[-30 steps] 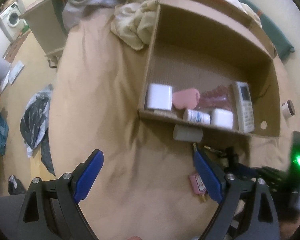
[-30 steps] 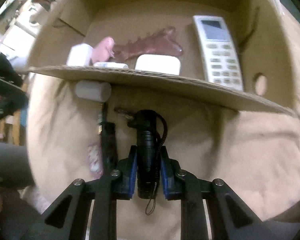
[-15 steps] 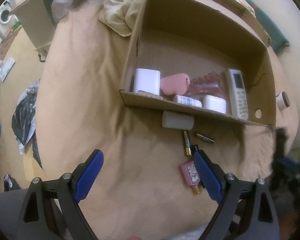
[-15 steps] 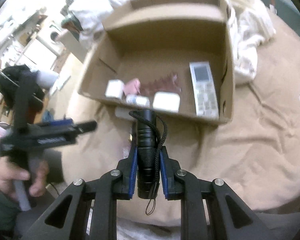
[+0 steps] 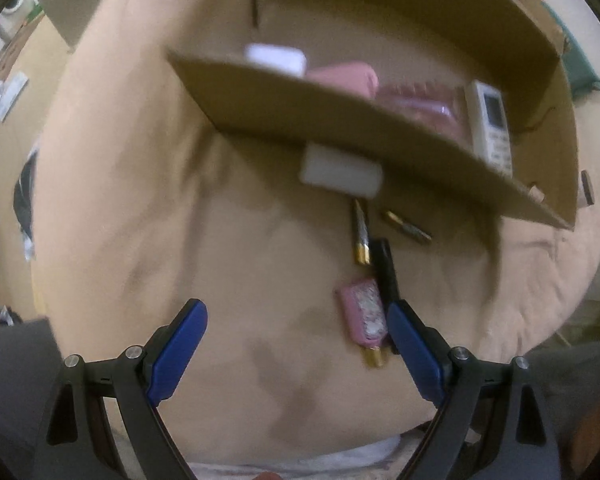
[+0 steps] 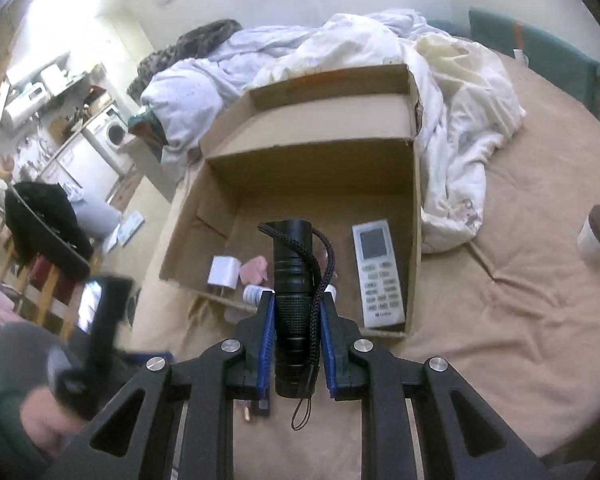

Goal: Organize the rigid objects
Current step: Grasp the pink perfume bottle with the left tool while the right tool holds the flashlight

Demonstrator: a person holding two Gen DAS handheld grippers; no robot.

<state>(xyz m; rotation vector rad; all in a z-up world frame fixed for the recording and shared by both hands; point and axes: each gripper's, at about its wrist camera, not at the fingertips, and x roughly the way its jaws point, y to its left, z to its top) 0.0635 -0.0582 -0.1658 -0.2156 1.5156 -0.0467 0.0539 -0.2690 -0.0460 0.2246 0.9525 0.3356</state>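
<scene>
My right gripper (image 6: 294, 300) is shut on a black flashlight (image 6: 294, 276) with a wrist cord, held above the near edge of an open cardboard box (image 6: 414, 208). The box holds a white remote (image 6: 378, 272), a white block (image 6: 223, 272), a pink item (image 6: 254, 270) and a small white bottle (image 6: 254, 293). My left gripper (image 5: 296, 320) is open and empty, low over the tan bedspread in front of the box (image 5: 340, 120). Just ahead of it lie a pink lighter (image 5: 364, 316), a black stick (image 5: 386, 268), two gold-tipped batteries (image 5: 360, 232) and a white cylinder (image 5: 340, 170).
A white jar with a brown lid (image 6: 596, 236) stands on the bedspread to the right of the box. Crumpled white bedding (image 6: 440, 80) lies behind and beside the box. The bed's left edge drops to a floor with a chair (image 6: 48, 232) and a washing machine (image 6: 112, 132).
My right gripper has lifted the flashlight up and back, from low before the box to high over its near edge. My left gripper has moved down and closer to the items lying before the box.
</scene>
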